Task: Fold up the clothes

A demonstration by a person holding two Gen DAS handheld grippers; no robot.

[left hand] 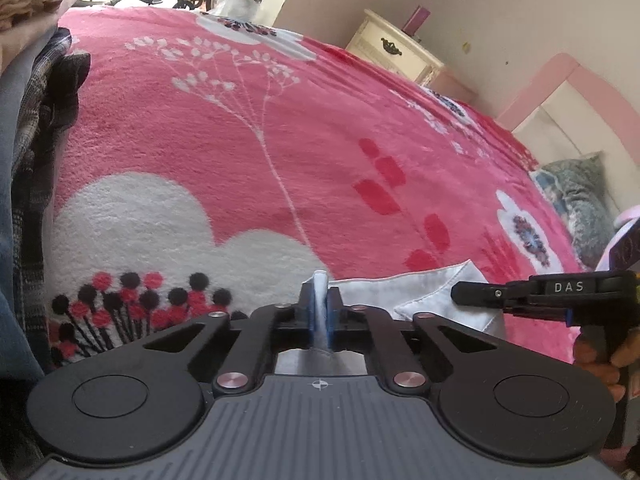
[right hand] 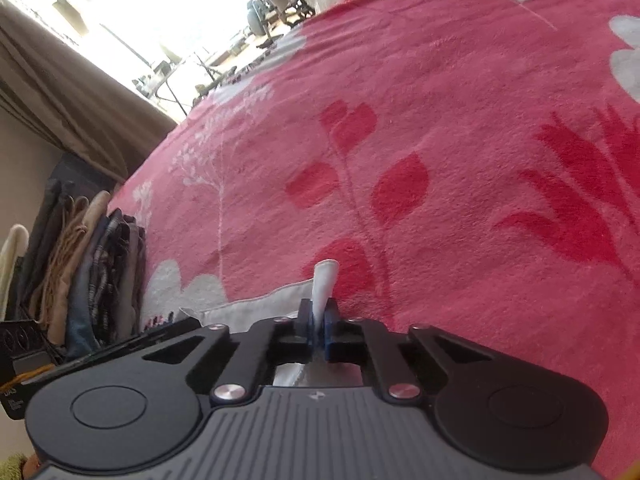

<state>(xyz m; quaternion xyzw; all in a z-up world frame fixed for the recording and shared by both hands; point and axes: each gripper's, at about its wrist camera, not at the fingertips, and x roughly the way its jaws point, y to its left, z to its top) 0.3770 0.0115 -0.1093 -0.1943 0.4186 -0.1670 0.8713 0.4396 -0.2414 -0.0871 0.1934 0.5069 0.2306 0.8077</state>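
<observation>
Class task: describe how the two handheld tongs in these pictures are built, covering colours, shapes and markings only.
Both the left tongs and the right tongs have matte black linkage arms with silver rivets, two round black discs, a ribbed grey body with a small crosshair mark, and blue finger pads. In the left wrist view, the right tongs' side reads "DAS" in white.

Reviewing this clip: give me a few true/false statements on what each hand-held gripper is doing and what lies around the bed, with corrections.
1. The left hand-held gripper is shut on a fold of the white garment. True.
2. The right hand-held gripper is open and holds nothing. False: it is shut on white cloth too.
3. The garment lies on a pink floral blanket. True.
4. The blanket is plain blue. False: it is pink with white and red flowers.
5. A stack of folded clothes sits at the bed's edge. True.
</observation>
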